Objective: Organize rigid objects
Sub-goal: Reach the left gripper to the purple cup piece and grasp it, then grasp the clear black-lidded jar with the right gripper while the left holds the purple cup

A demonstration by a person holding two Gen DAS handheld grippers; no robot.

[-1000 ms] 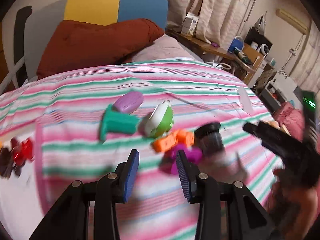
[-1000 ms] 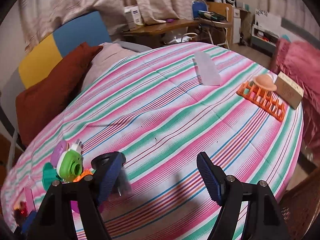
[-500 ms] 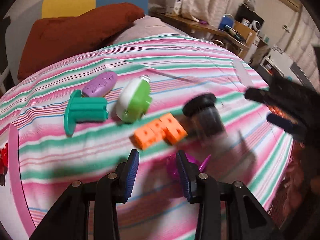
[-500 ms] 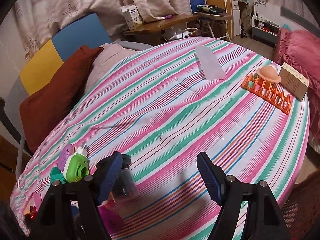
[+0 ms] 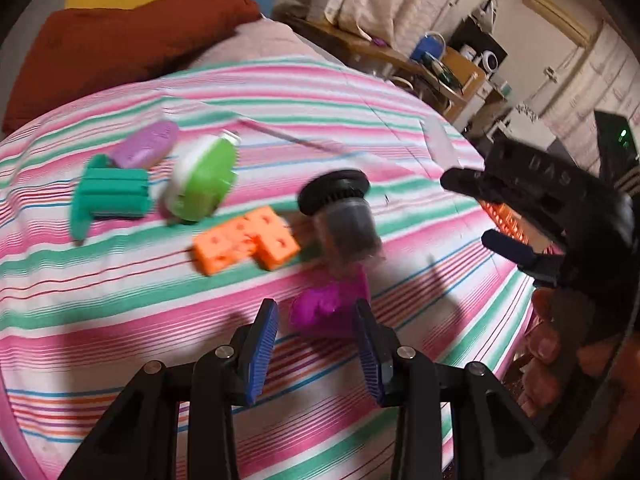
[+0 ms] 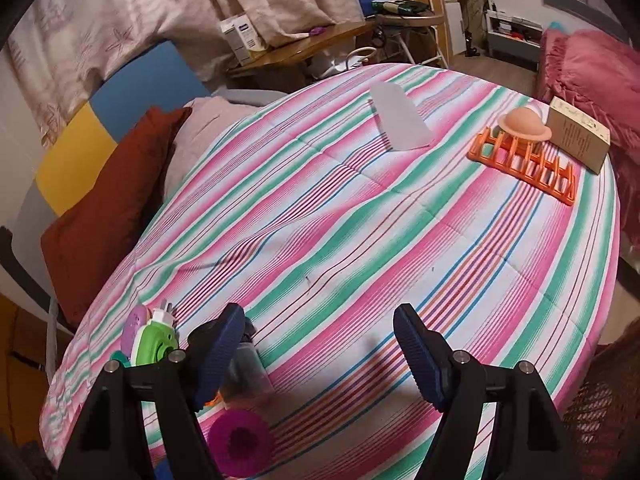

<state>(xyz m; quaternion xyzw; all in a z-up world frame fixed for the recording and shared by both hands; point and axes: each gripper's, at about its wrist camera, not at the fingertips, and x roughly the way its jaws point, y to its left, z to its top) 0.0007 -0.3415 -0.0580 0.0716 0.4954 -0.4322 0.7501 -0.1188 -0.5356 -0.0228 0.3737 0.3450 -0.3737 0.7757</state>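
Small objects lie on the striped bed: a magenta piece (image 5: 328, 306), an orange block (image 5: 246, 244), a dark jar with a black lid (image 5: 340, 212), a green and white gadget (image 5: 202, 182), a teal holder (image 5: 110, 196) and a purple oval (image 5: 146, 146). My left gripper (image 5: 316, 346) is open, its pads on either side of the magenta piece, not touching. My right gripper (image 6: 320, 346) is open and empty over the bedspread, right of the jar (image 6: 246, 368) and the magenta piece (image 6: 240, 444). It shows in the left wrist view (image 5: 488, 216).
An orange rack (image 6: 524, 162) with a peach hat-shaped piece (image 6: 524, 122) and a cardboard box (image 6: 578, 140) lie at the bed's far right. A translucent flat piece (image 6: 400, 120) lies beyond. A rust pillow (image 5: 120, 44) is at the headboard. A desk (image 6: 304, 46) stands behind.
My left gripper has moved forward and down, so the magenta piece now sits between its pads. My right gripper has drifted slightly; the jar stays left of its left finger.
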